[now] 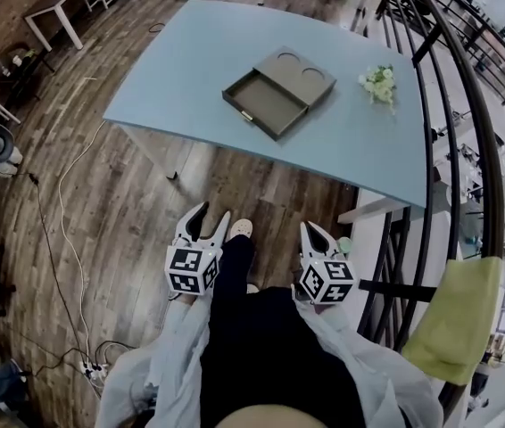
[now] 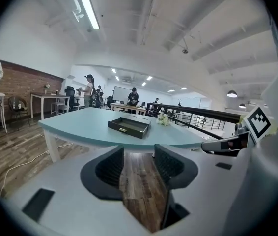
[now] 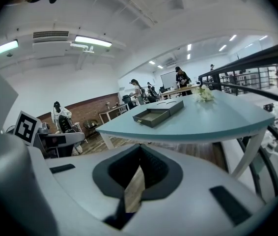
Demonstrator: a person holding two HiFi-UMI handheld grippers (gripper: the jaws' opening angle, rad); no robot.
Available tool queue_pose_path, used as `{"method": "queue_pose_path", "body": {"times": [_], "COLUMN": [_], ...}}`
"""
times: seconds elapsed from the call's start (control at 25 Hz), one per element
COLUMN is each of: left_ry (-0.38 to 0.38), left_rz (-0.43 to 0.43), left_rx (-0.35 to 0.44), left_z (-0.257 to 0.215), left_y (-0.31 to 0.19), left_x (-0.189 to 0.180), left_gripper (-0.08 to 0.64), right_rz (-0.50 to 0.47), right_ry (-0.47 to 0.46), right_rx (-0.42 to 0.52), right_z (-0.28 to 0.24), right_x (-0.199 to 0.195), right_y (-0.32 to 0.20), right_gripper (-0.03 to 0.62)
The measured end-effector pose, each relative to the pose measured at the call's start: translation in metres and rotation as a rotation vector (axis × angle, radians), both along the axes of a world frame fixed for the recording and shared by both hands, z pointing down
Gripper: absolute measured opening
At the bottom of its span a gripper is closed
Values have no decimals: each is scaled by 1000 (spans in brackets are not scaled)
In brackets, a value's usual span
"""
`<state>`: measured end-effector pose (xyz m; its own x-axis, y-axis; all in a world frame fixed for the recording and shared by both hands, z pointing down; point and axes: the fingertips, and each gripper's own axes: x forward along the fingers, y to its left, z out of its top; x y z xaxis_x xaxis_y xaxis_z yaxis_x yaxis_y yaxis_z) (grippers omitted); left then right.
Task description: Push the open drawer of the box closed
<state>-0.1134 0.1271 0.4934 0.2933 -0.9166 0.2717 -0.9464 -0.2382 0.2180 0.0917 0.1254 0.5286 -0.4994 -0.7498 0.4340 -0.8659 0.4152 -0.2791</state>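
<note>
The box's [image 1: 310,72] open drawer [image 1: 264,103] lay well ahead, front toward the left gripper [image 1: 213,212], whose jaws stood apart and empty, while the right gripper [image 1: 310,228] was closed and empty.

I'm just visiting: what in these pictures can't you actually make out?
- Inside the box, behind its open drawer: covered by the box's top in every view.
- Drawer handle: too small in every view to tell its shape.
- Flowers: too small to tell whether a vase holds them, any view.
- Hands holding the left gripper and right gripper: hidden under marker cubes and sleeves, head view.
</note>
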Motion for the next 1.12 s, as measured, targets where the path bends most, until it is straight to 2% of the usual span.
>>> {"method": "queue_pose_path", "body": {"times": [0.64,1.12], "left_ry": [9,36], "left_rz": [24,78], "left_rx": [-11,-24], "left_z": [-13,-6], "left_y": [-125,-204], "left_x": [-25,-39], "left_gripper": [195,195], "right_rz": [38,93], "right_ry": [4,2], "right_rx": [-14,-28], "right_z": [-12,-5], "right_x": [-21,-35], "right_y": [-115,-182], "right_gripper": [7,7]}}
